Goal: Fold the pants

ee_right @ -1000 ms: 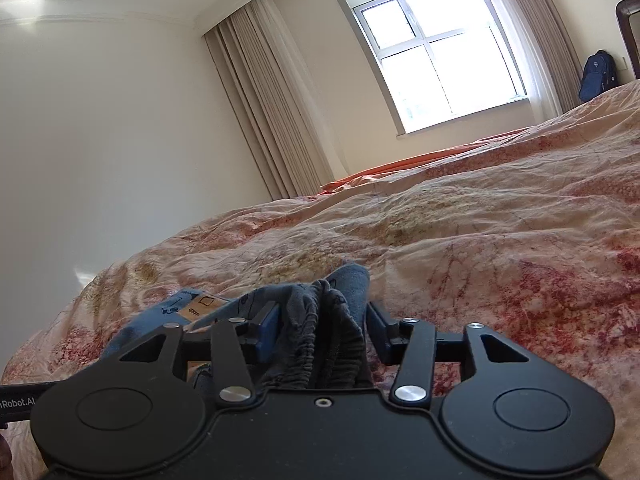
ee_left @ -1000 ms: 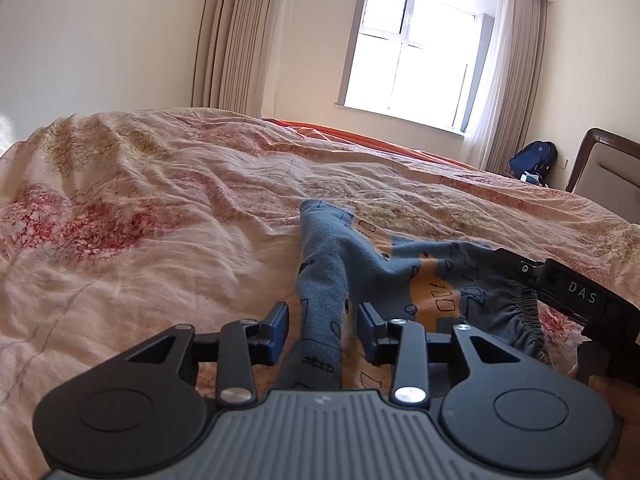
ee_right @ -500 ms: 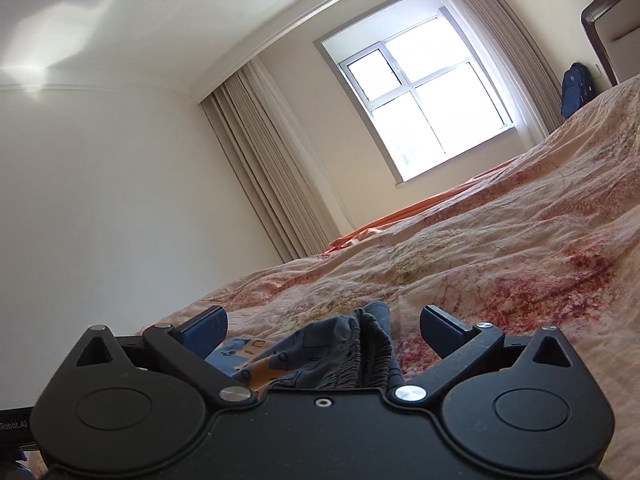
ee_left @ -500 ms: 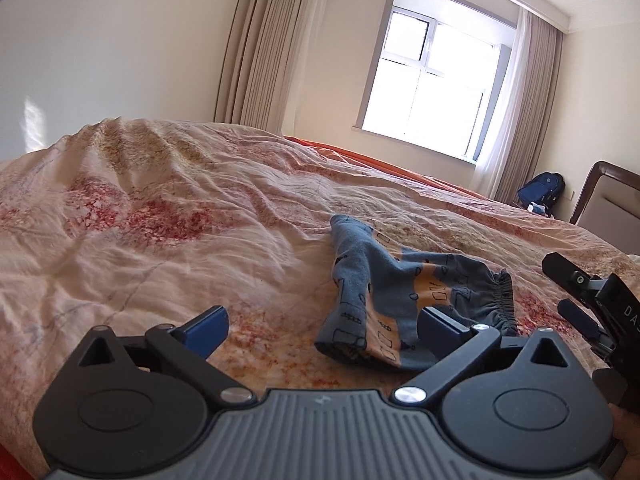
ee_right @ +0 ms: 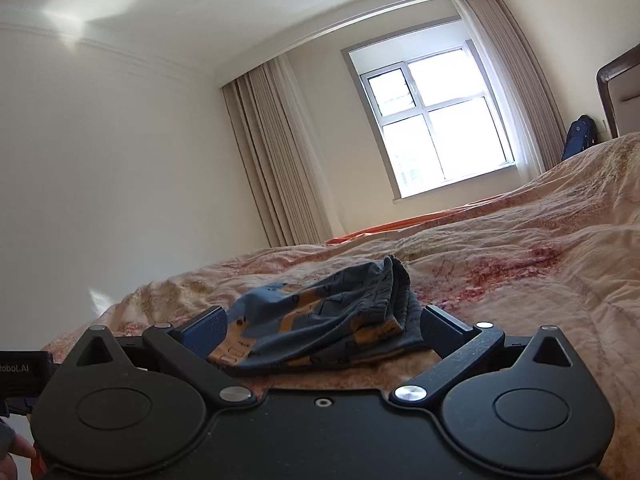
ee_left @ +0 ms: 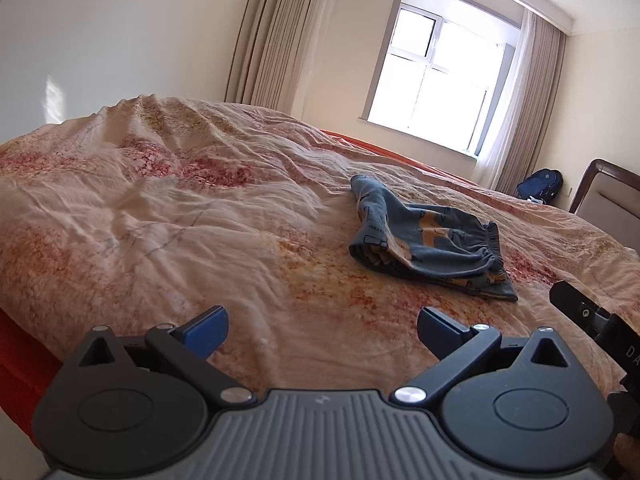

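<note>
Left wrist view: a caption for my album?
Small blue patterned pants lie folded on a pink floral bedspread.

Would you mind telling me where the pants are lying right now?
The pants lie bunched on the bedspread, right of centre in the left wrist view, ahead of the open left tongs. In the right wrist view they sit just beyond the open right tongs.

Rumpled floral bedspread [ee_left: 200,216] covers the bed. Window [ee_left: 436,76] with beige curtains [ee_left: 268,36]; blue backpack [ee_left: 540,185] beside headboard [ee_left: 608,196].
</note>
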Tool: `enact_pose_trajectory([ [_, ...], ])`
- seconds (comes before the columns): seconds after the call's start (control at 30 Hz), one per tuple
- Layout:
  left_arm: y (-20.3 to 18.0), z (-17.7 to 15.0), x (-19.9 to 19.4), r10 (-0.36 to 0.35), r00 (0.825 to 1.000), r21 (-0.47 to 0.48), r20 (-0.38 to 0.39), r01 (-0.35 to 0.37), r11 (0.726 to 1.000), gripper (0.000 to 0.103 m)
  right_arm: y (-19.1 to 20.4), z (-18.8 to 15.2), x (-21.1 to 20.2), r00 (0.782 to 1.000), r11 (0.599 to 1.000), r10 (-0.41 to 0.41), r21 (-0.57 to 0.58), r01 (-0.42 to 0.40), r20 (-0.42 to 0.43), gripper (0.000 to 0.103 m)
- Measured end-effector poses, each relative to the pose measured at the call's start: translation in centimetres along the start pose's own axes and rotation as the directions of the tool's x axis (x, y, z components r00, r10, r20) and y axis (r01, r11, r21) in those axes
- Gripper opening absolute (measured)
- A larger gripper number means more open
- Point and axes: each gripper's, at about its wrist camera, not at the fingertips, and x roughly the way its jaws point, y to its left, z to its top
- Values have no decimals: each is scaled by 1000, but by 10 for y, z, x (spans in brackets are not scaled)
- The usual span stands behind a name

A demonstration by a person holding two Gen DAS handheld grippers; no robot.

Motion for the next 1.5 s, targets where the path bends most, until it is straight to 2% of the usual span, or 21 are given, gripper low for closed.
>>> enact_pose_trajectory([
  [0.2, -1, -8, -23, 4, 998, 59, 70, -8, 998, 103, 11, -11, -30, 993, 991, -117, -74, 115, -21, 103],
  [0.3, -1, -14, -28, 16, 995, 87, 97, -25, 996, 103, 22, -17, -38, 993, 984, -118, -135, 114, -20, 103],
  [0.4, 2, -17, -31, 51, 990, 81, 133, -62, 995, 103, 24, -20, -44, 992, 983, -126, -141, 121, -30, 103],
  [0.63, 4, -19, -30, 62, 991, 87, 122, -73, 994, 103, 18, -21, -46, 992, 989, -116, -99, 110, -56, 103],
  [1.1, 1, -25, -22, 57, 995, 114, 85, -67, 991, 103, 19, -23, -43, 994, 991, -91, -104, 84, -66, 103],
  [1.5, 3, -26, -22, 60, 995, 116, 84, -70, 991, 103, 20, -23, -43, 994, 991, -88, -107, 80, -70, 103],
])
